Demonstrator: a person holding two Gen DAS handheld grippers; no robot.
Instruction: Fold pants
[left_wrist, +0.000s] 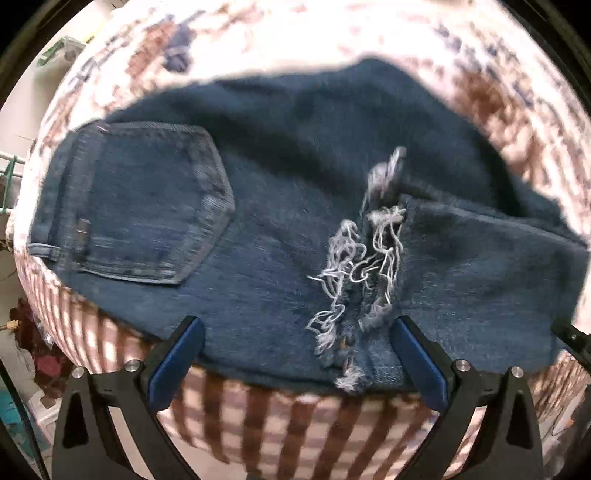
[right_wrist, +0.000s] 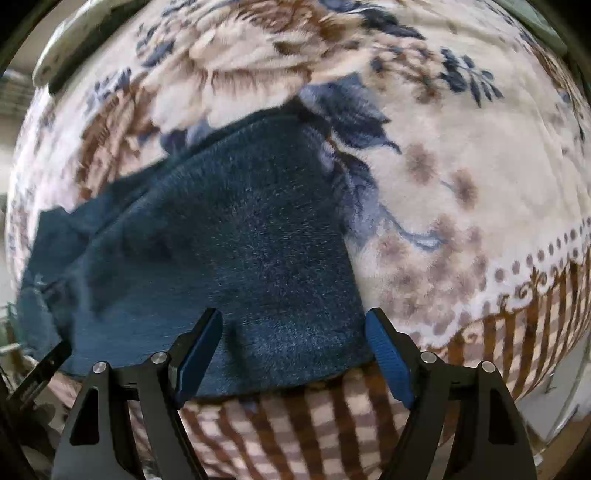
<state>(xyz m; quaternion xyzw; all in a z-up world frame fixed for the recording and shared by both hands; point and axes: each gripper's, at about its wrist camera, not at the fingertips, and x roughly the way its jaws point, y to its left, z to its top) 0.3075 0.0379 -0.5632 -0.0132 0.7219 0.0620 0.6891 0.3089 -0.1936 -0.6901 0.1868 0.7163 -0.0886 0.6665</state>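
We see the jeans (left_wrist: 280, 206) lying folded on the floral blanket (left_wrist: 295, 40), back pocket (left_wrist: 147, 199) at far left, frayed hem threads (left_wrist: 365, 258) near centre. Our left gripper (left_wrist: 295, 343) is spread wide, holding nothing, straddling the frayed hem. Our right gripper (right_wrist: 295, 332) is likewise released, over the denim's right edge.

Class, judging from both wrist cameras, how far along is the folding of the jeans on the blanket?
Done: the jeans lie on the floral blanket, frayed leg hems doubled over near the back pocket. In hand: nothing; the left gripper and right gripper are open at the near edge. Left: probably another fold, since the bundle looks loose.
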